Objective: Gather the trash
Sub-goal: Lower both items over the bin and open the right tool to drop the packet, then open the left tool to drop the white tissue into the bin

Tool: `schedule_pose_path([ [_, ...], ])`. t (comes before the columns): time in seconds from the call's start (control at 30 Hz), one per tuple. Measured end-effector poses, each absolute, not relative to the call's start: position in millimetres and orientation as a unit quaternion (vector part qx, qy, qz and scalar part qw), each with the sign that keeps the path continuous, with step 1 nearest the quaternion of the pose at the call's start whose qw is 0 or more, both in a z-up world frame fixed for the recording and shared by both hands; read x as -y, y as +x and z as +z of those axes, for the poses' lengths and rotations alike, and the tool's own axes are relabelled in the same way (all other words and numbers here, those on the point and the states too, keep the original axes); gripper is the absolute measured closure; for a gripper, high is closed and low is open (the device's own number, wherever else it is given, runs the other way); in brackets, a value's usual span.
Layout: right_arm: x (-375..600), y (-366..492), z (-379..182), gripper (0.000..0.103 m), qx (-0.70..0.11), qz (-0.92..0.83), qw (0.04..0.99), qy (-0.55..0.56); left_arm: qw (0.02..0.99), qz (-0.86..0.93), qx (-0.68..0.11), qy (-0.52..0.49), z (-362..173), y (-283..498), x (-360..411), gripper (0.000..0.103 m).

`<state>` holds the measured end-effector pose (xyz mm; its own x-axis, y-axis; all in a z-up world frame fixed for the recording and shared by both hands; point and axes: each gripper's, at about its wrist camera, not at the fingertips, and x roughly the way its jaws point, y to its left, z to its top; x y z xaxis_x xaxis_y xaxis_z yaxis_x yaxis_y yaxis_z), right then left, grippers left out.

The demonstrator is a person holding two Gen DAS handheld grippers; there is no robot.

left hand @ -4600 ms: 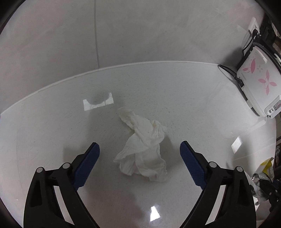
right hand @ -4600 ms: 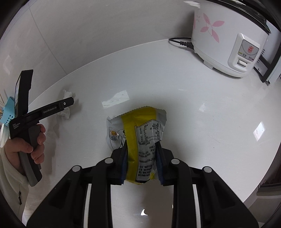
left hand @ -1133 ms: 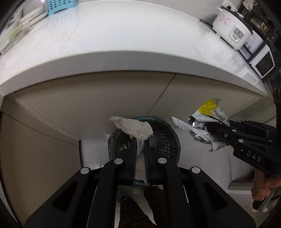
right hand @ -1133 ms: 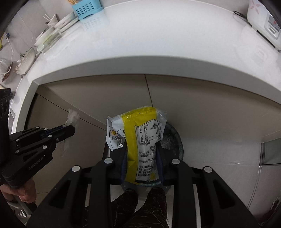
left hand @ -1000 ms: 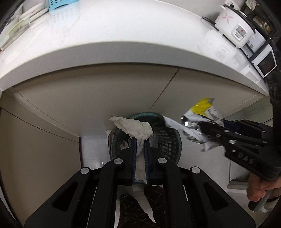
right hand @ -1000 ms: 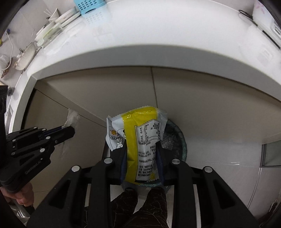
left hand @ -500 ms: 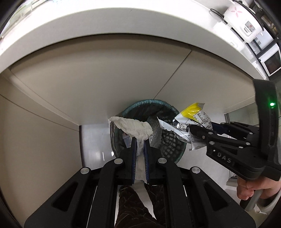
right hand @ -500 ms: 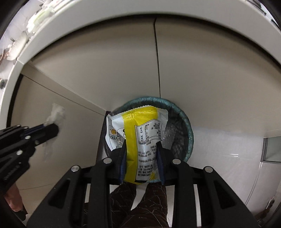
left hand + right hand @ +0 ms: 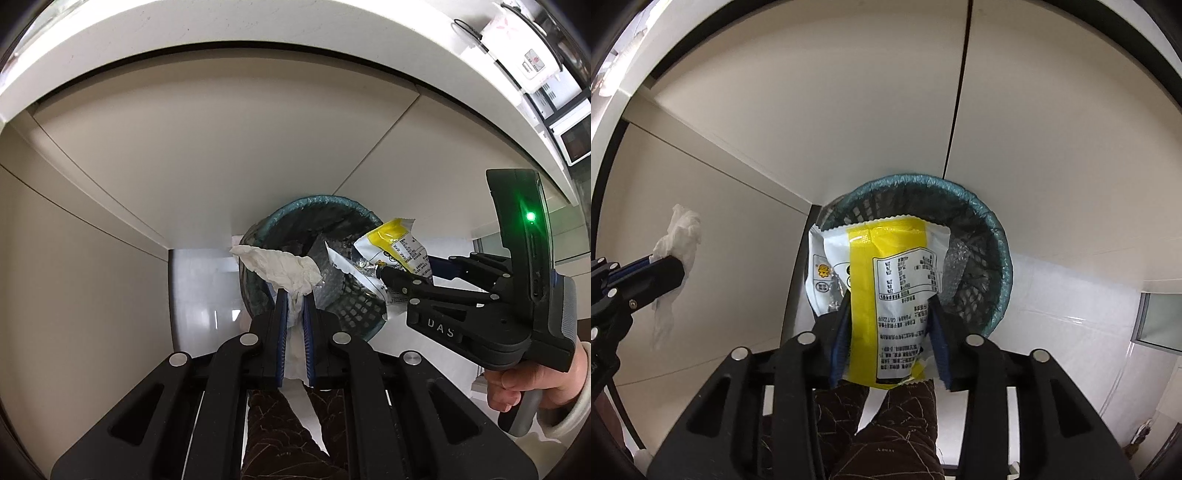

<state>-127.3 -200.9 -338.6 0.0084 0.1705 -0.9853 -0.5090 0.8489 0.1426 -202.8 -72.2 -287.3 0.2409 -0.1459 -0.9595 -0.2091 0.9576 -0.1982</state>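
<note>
The left claw (image 9: 294, 295) is clenched on one crumpled white tissue (image 9: 280, 266), its pads pinching the middle so that a bunch sticks out ahead of the tips and a tail hangs back between the arms. It hangs over the near left rim of the single bin (image 9: 295, 216).

The right claw (image 9: 889, 314) has just been opening; one yellow and white wrapper (image 9: 882, 280) stands between its blue pads, with a gap showing at the right pad, so the grip looks released. The wrapper hangs over the left half of the bin's mouth.

There are two claws, two pieces of trash and one bin, a dark mesh basket with a teal liner standing on the pale floor (image 9: 1071, 295) against beige cabinet doors (image 9: 221, 147) under the white worktop (image 9: 258, 29). A hand (image 9: 524, 380) grips the right claw's handle. Dark patterned trouser legs (image 9: 879, 435) show below.
</note>
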Motion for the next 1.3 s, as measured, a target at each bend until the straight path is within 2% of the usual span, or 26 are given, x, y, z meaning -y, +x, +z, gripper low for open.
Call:
schedule_pose_path([
  [0.43,206,-133,-333,0.044,-0.664,0.242,0.697,-0.116,0.775,0.009,-0.618,-0.133,-291,-196,77,0.095],
  [0.7,219,-133,-323,0.020,-0.652,0.236,0.713,-0.107,0.772,0.004,-0.622,-0.132,-299,-196,83,0.095],
  [0.8,230,-130,-313,0.013,-0.647,0.231,0.720,-0.095,0.771,-0.004,-0.623,-0.129,-305,-191,90,0.095],
  [0.97,253,-121,-296,0.008,-0.636,0.214,0.737,-0.081,0.768,-0.019,-0.629,-0.118,-314,-182,102,0.095],
  [1.3,295,-113,-273,0.008,-0.628,0.183,0.755,-0.051,0.758,-0.053,-0.644,-0.090,-330,-163,136,0.095],
])
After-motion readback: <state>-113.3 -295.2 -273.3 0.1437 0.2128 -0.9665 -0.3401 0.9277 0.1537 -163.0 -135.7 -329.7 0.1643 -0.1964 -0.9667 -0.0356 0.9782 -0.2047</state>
